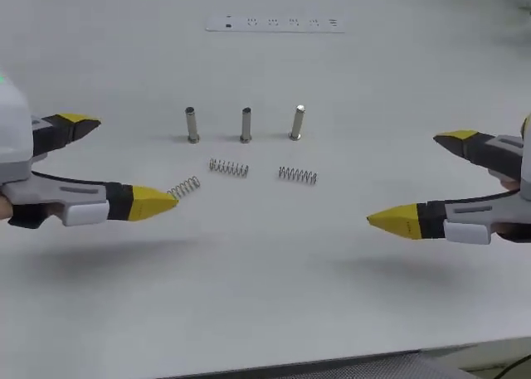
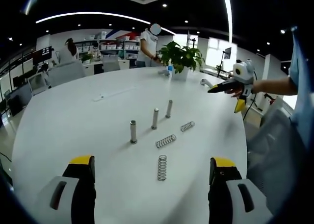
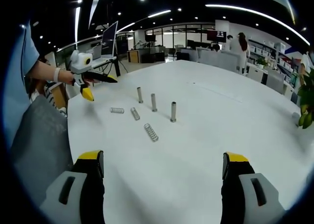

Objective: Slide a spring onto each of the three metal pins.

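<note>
Three upright metal pins (image 1: pixel 192 124) (image 1: pixel 246 124) (image 1: pixel 298 122) stand bare in a row on the white table. In front of them lie three loose springs (image 1: pixel 184 187) (image 1: pixel 228 168) (image 1: pixel 297 175). My left gripper (image 1: pixel 124 163) hovers open at the left, its lower tip close to the left spring. My right gripper (image 1: pixel 412 180) hovers open at the right, apart from everything. In the left gripper view the open jaws (image 2: pixel 153 171) face the nearest spring (image 2: pixel 162 167) and the pins (image 2: pixel 155 119). The right gripper (image 3: pixel 163 158) looks at the pins (image 3: pixel 153 102) and a spring (image 3: pixel 151 132).
A white power strip (image 1: pixel 274 22) lies at the table's far side. The table's front edge (image 1: pixel 332 366) runs near the bottom. A potted plant (image 2: pixel 181 57) stands far across the table. People and desks are in the room beyond.
</note>
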The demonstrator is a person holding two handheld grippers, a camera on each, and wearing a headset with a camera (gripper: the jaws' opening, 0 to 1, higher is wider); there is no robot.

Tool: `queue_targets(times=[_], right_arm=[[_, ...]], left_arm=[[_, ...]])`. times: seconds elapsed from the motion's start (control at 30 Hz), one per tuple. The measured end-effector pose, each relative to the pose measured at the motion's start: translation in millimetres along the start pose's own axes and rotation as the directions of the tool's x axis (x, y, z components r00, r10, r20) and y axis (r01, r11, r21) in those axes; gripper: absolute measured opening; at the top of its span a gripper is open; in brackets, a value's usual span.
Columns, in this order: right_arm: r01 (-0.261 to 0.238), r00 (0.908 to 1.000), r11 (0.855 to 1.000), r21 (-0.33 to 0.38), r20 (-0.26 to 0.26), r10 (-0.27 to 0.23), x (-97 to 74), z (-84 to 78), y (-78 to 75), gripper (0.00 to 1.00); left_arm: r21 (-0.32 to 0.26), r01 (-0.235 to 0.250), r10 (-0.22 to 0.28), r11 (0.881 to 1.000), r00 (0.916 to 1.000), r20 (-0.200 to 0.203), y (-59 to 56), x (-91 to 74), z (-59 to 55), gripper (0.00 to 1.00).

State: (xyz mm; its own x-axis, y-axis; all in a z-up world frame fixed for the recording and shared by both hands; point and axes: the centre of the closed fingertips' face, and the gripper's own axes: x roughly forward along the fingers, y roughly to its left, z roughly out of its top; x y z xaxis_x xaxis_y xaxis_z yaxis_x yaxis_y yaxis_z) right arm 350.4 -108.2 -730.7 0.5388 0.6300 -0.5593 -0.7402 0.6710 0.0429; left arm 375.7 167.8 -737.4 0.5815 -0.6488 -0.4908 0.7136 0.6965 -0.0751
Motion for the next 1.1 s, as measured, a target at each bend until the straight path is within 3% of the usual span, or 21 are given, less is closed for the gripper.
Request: queue_targets(times=[0.5, 0.83, 1.1], right_arm=[[0.012, 0.9999, 1.0, -0.003, 0.009, -0.012, -10.6, -0.1, 6.4, 1.0], [0.016, 0.9998, 1.0, 0.0, 0.008, -0.016, -12.6, -1.6, 8.0, 1.0], [0.003, 1.0, 1.0, -0.002, 0.007, -0.003, -10.3, -1.1, 10.9, 1.0]], left_arm=[[0.0, 0.028, -0.028, 1.0, 0.9994, -0.019, -27.1, -7.1, -19.7, 0.89], [0.012, 0.035, -0.034, 0.999, 0.999, -0.028, -31.1, -2.9, -26.1, 0.83], [0.003, 0.006, -0.006, 1.0, 0.9997, -0.025, -23.5, 4.3, -32.5, 0.72]])
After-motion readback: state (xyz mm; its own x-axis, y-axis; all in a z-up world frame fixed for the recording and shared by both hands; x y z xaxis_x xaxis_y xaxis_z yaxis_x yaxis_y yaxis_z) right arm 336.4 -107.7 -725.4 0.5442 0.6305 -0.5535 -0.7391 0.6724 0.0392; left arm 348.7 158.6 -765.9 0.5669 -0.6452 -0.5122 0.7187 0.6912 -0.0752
